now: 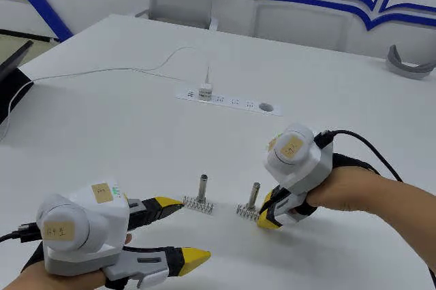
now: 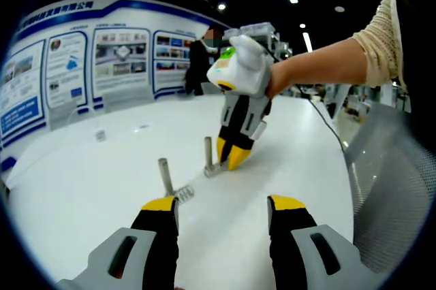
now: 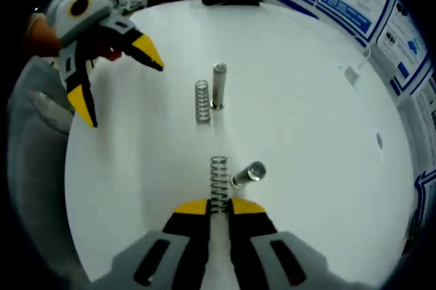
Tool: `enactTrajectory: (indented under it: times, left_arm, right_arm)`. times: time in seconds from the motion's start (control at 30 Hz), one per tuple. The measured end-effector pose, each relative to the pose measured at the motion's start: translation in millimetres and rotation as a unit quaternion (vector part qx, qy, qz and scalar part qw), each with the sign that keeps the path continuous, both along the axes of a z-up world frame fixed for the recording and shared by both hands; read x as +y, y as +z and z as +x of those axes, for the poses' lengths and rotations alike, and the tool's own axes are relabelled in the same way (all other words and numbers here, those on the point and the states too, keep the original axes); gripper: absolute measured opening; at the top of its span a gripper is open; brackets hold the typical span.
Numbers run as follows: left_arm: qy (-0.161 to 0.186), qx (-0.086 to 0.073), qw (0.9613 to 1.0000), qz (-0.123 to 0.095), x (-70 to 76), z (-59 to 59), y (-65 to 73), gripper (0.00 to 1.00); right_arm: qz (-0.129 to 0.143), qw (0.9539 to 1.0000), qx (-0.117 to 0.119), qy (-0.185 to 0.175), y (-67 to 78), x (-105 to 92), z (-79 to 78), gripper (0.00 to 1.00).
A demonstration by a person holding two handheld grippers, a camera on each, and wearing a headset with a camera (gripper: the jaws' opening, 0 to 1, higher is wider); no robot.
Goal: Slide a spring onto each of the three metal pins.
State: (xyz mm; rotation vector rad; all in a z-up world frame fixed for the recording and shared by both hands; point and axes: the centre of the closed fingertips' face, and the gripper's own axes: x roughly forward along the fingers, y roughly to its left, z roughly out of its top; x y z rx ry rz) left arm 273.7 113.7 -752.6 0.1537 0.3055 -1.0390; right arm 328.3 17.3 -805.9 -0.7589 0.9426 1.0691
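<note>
Right gripper (image 3: 218, 205): jaws drawn narrow, pinching the near end of the right-hand spring (image 3: 218, 180). Left gripper (image 2: 223, 203): jaws wide, holding nothing, low over the white table (image 1: 136, 120).

Count on the table: two upright metal pins, two springs, both springs lying flat.

Key relation, right side: in the right gripper view the right-hand spring runs straight ahead from my jaw tips, its long axis in line with the jaws and flat on the surface. The right-hand pin (image 3: 248, 174) stands just beside the spring's far half, on the right of that view, and I cannot tell if they touch. Pin axis is vertical and spring axis horizontal, so they are crossed. My judgement: the spring must be lifted, tipped upright and brought over the pin top before it can slide down. The sideways shift needed is small; the turn is the main part.

Left side: the left-hand spring (image 1: 198, 203) lies at the foot of the left-hand pin (image 1: 202, 186), just ahead of my left jaw tips. In the head view its long axis runs across. The left gripper is the nearer one to this pair; the right is well placed only for its own.

Neither pin carries a spring yet
</note>
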Motion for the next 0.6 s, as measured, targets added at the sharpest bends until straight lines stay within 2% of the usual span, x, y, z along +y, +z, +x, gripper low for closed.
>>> enactTrajectory:
  times: [0.1, 0.27, 0.6]
  left_arm:
    - [-0.001, 0.000, 1.0000, 0.000, -1.3, -0.2, 0.2, 0.53]
    - [-0.004, -0.001, 1.0000, 0.001, -3.0, -0.8, -0.5, 0.53]
    - [-0.018, -0.006, 0.9998, 0.001, -12.2, -1.6, 1.5, 0.51]
  right_arm:
    - [0.001, 1.0000, 0.001, 0.002, 0.1, 0.3, -1.6, 0.12]
    - [0.001, 0.9998, -0.005, 0.020, 8.4, 4.9, -11.4, 0.11]
    - [0.001, 0.9966, -0.007, 0.082, 28.3, 19.6, -42.3, 0.11]
